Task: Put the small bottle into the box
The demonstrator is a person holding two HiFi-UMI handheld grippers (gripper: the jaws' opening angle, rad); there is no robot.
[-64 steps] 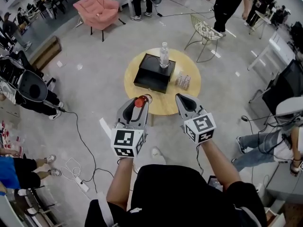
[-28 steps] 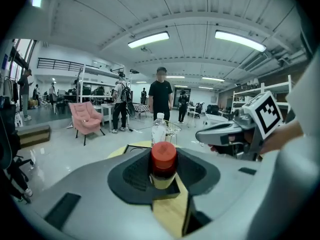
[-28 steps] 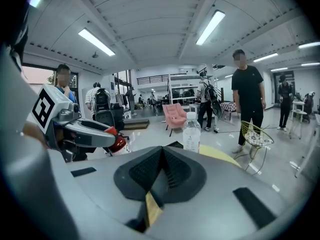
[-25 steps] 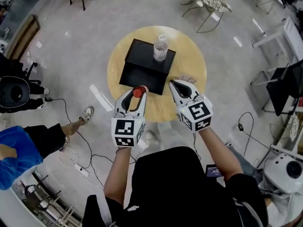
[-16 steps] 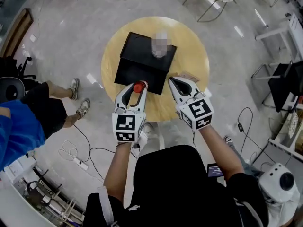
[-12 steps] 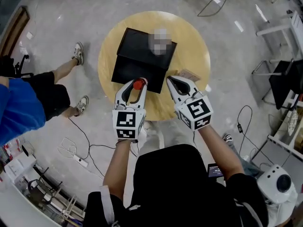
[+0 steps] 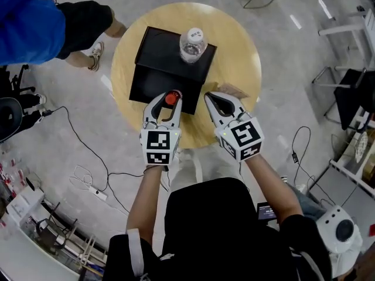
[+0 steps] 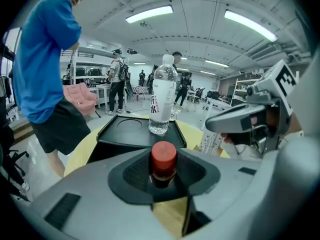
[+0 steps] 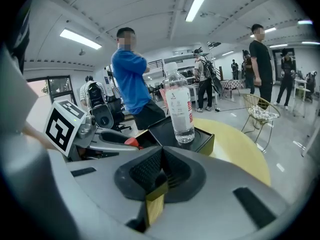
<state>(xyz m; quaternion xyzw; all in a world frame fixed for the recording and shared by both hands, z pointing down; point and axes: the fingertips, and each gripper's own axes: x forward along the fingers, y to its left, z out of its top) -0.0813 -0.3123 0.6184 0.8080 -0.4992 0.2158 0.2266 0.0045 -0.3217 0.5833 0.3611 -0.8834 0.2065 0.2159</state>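
a: where's the small bottle [image 8: 163,164]?
b: clamped upright in the left hand-held gripper [image 7: 167,101]; the black box [image 7: 153,78] sits just ahead of it.
a: and the right hand-held gripper [image 7: 214,100]?
b: jaws pressed together, empty.

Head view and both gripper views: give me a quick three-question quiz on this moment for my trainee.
1. True or false: the left hand-held gripper is closed on a small red-capped bottle.
2. Multiple choice: the clear water bottle stands A) on the floor, B) on top of the black box, C) on a chair.
3. Fill in: the jaws of the right hand-held gripper are ____, with nothing between them.

Key: 1 true; 2 B; 3 shut.
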